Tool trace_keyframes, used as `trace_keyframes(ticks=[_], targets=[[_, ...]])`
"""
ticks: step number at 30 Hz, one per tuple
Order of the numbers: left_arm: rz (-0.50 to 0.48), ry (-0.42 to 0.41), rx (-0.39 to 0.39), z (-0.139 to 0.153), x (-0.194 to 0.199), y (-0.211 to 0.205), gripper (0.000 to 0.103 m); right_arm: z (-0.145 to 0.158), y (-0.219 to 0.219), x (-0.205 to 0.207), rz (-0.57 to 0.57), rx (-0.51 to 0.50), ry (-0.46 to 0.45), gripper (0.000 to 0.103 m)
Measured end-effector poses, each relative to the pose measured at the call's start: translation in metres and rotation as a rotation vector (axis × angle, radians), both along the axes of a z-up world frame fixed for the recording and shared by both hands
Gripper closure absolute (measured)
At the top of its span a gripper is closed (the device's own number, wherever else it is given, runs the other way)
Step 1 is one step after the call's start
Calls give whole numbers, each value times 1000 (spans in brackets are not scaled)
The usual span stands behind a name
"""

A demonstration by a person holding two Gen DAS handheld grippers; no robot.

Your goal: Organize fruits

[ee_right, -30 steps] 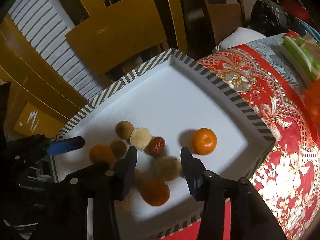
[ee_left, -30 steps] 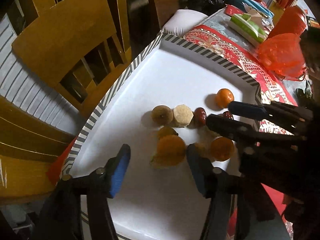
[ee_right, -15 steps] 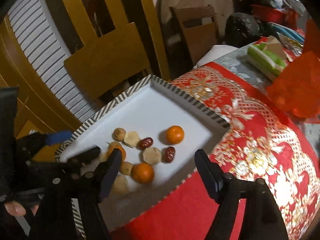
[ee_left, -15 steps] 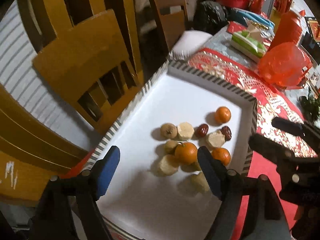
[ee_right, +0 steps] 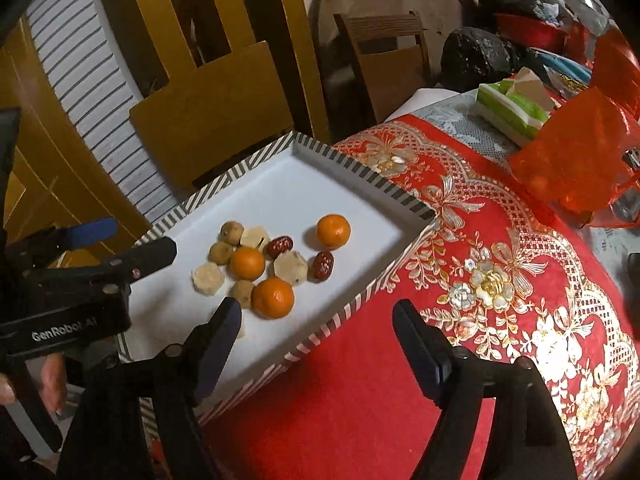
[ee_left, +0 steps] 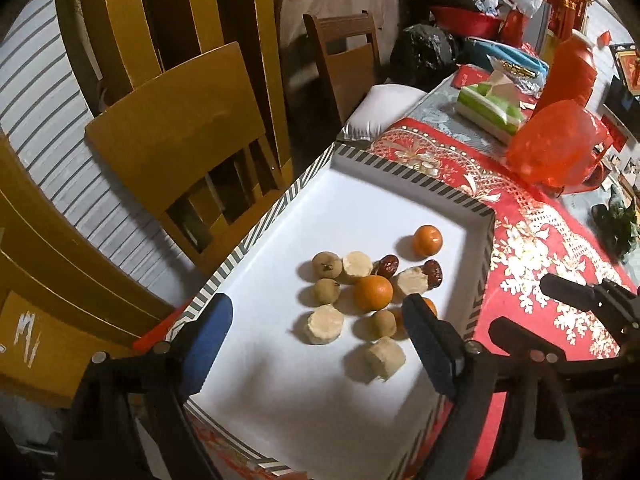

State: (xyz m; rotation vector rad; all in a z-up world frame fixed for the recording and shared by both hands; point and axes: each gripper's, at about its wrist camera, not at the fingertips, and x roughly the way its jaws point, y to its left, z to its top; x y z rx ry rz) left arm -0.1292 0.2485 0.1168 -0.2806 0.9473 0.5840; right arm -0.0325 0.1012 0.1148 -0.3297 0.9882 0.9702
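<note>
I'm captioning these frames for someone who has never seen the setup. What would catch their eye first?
Probably the white tray with a striped rim, which holds a loose cluster of small fruits: bright oranges, dark red dates and pale cut pieces. It sits on a vivid red floral tablecloth. Both grippers, left gripper and right gripper, frame the near edge, jaws opening with nothing between them.

Dim warm light, fisheye-warped edges

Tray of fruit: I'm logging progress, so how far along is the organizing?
Done: all fruit lies in the striped tray, mixed together; one orange sits apart. In hand: nothing; left gripper and right gripper are opening, empty. Left: probably grouping dates, pale pieces and the rest by kind.
</note>
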Motion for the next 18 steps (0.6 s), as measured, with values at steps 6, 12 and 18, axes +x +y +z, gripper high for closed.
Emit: trace_keyframes(ticks=[6,12,18], targets=[[23,13,-20,-2,1,-5,17,-3,-8,4,-5,-4,17,20],[22,16,-36,-3,3,-10,17,-3,-14,5,-7,-11,19,20],[24,26,-55,-8,3,-10,17,-4,-17,4,-9,-18,22,19]])
